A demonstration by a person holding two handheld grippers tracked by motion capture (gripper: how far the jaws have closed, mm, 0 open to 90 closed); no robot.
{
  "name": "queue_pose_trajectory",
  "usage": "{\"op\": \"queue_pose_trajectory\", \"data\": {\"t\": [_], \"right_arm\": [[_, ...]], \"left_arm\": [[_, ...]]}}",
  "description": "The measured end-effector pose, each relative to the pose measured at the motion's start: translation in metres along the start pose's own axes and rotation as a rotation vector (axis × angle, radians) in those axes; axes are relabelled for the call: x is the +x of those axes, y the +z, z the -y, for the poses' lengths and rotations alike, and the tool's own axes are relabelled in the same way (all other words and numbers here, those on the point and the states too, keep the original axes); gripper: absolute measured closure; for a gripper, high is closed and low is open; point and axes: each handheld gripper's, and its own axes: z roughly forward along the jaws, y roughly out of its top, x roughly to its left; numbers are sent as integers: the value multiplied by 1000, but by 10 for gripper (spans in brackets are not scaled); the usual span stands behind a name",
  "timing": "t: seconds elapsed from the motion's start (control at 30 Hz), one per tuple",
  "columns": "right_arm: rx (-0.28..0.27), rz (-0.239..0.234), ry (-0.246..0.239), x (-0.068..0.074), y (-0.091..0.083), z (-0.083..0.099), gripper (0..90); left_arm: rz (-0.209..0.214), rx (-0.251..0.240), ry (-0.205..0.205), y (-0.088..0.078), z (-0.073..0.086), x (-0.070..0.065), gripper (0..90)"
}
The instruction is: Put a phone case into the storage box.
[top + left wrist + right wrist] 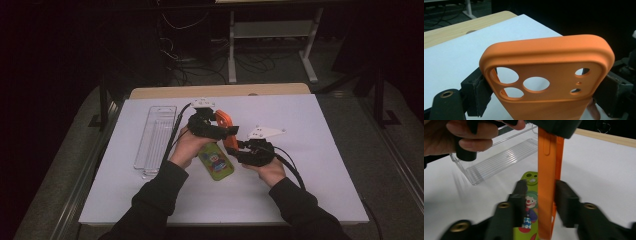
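High view: two hand-held grippers share one orange phone case above a white table.

Nearest, right gripper [239, 148] at case's lower end; its own view shows jaws parted around case edge, one pad apart from it, other close alongside. Orange phone case [544, 72] held off table, camera cutouts up. Left gripper [224, 131] clamped on case's two sides. Beneath: green clown-print phone case [216, 161] flat on white table [310, 165]. Farther left, clear plastic tray [155, 140]; wooden edge [454, 30] beyond.
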Motion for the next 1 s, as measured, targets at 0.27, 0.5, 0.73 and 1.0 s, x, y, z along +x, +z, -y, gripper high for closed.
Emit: {"op": "queue_pose_trajectory", "data": {"t": [0.27,0.5,0.73,1.0], "right_arm": [[81,23,-9,-12,-18,5,275],[139,68,-6,-22,-34,18,121],[169,110,-31,-26,-44,35,0],[187,130,-44,-25,-60,49,0]], "left_arm": [[-24,-19,13,-10,-12,6,140],[-59,-29,33,-23,-25,13,141],[-106,-36,53,-38,-35,23,142],[-186,-52,67,-67,-49,42,143]]}}
